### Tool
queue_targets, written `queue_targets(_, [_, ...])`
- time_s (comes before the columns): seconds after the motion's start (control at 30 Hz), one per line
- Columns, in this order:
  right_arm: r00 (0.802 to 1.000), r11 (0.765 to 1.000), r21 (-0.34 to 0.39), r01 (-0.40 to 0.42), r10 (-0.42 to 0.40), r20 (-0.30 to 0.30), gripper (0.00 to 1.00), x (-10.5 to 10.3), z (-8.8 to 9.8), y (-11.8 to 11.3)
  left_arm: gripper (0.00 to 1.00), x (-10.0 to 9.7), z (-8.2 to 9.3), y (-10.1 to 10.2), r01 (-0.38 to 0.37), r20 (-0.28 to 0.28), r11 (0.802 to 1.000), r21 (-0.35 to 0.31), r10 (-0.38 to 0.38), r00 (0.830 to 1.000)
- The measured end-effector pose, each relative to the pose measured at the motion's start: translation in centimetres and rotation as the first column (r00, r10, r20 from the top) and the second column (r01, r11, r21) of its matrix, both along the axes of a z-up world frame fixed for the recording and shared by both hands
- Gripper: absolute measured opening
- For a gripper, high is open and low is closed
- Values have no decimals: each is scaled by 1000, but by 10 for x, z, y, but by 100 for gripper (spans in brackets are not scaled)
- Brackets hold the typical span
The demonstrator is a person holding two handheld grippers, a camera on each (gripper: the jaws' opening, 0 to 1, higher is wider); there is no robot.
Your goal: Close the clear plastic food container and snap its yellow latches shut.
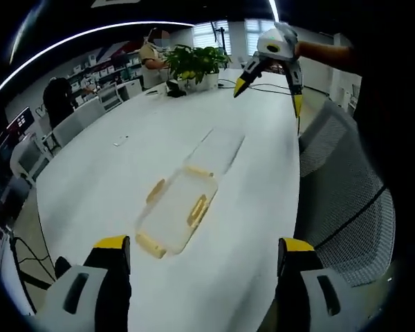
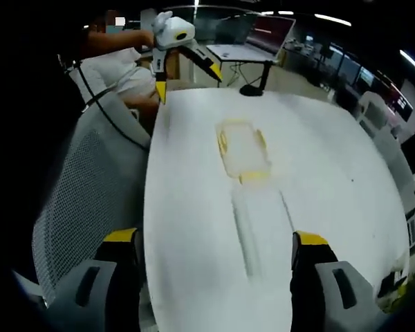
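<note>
A clear plastic food container (image 1: 174, 213) with yellow latches (image 1: 197, 209) lies on the white table (image 1: 104, 173), its clear lid (image 1: 220, 149) folded out flat beyond it. My left gripper (image 1: 204, 245) is open, held above the table short of the container. My right gripper (image 1: 270, 95) hovers open high over the table's far side. In the right gripper view the container (image 2: 243, 149) sits mid-table with the lid (image 2: 259, 228) lying nearer, and my right gripper (image 2: 216, 240) is open above the table edge. The left gripper (image 2: 188, 81) hangs open at the far end.
A grey mesh chair (image 1: 346, 200) stands against the table's edge, also visible as the chair (image 2: 90, 187) in the right gripper view. Potted plants (image 1: 194, 62) and cables sit at the far end. A person (image 1: 152, 52) sits beyond. A monitor (image 2: 270, 31) stands on another desk.
</note>
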State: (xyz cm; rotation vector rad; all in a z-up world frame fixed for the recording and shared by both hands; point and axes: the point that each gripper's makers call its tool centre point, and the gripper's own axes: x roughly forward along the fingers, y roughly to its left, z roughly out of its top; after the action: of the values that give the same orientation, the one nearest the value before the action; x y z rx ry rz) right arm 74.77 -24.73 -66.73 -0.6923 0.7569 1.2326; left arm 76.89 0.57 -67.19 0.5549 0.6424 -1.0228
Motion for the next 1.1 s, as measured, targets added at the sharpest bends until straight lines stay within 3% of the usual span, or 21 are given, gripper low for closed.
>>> queue_targets(0.13, [1000,1000,-7,-15,15,-7,87,7,0,5,80,6,-4,1,25,-12,999,20,-25,1000])
queue_targets(0.77, [996,996,-35,-86,85,-16,88,46,-2,36,80,38,-21,7,111,-37,987,116,-108,993])
queue_targets(1.1, [994,993,-50,-109,108,-26,80,61,-9,55,74,53,-40,11,154,-49,971,184,-147,988])
